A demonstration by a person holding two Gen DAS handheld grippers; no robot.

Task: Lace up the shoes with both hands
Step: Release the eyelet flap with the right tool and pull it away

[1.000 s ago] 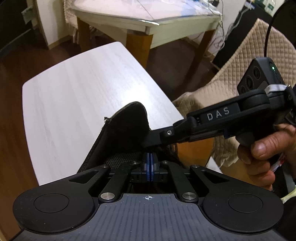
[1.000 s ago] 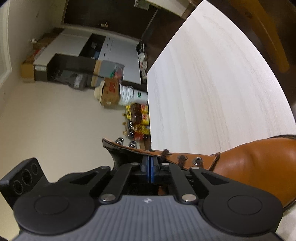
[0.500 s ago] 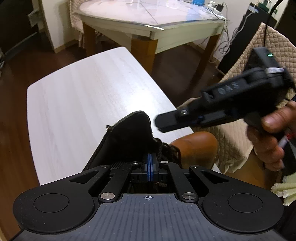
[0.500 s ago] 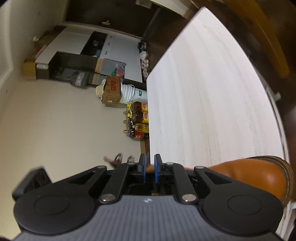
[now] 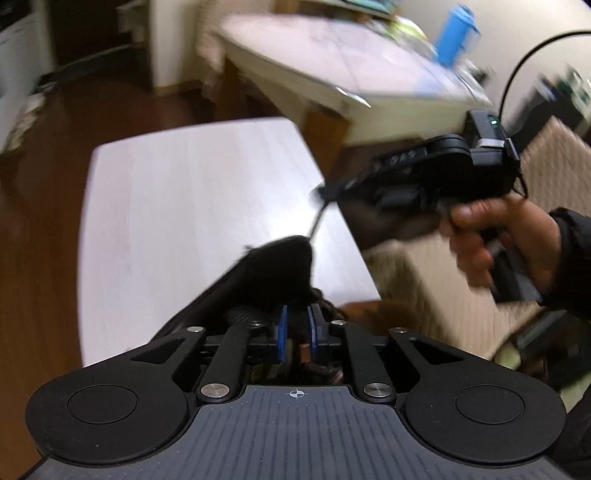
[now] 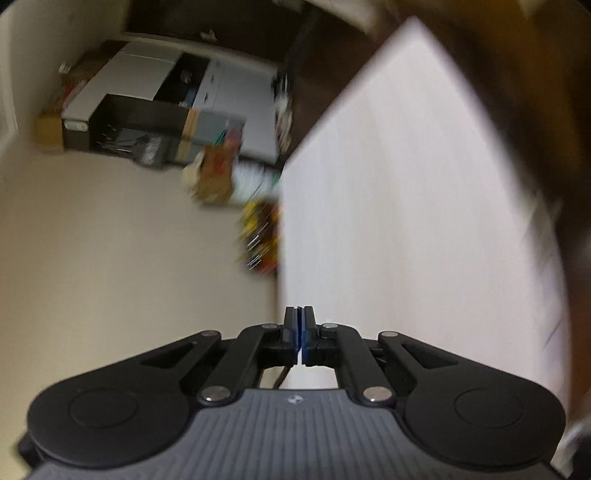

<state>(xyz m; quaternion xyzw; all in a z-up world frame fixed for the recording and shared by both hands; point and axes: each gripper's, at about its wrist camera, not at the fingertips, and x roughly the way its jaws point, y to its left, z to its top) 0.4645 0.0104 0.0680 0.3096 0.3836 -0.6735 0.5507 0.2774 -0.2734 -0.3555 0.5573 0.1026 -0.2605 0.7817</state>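
A brown leather boot (image 5: 369,308) stands on the white table (image 5: 184,192), its black tongue (image 5: 284,269) upright just ahead of my left gripper (image 5: 297,328). That gripper is open by a narrow gap over the boot's lacing, with nothing clearly pinched. My right gripper (image 5: 324,192), held by a hand (image 5: 509,236), hovers up and to the right of the boot. A dark lace (image 5: 317,221) runs taut from its tip down to the tongue. In the blurred right wrist view my right gripper (image 6: 299,326) has its pads pressed together; the boot is out of that view.
A larger table (image 5: 332,48) with a blue bottle (image 5: 454,33) stands behind. A quilted chair cover (image 5: 443,280) lies beside the white table's right edge. The right wrist view shows the white table (image 6: 406,221), shelves (image 6: 147,110) and bottles (image 6: 258,236) on the floor.
My left gripper has gone from shut to slightly open. The right gripper closed, then rose up and away to the right, drawing the lace taut out of the boot.
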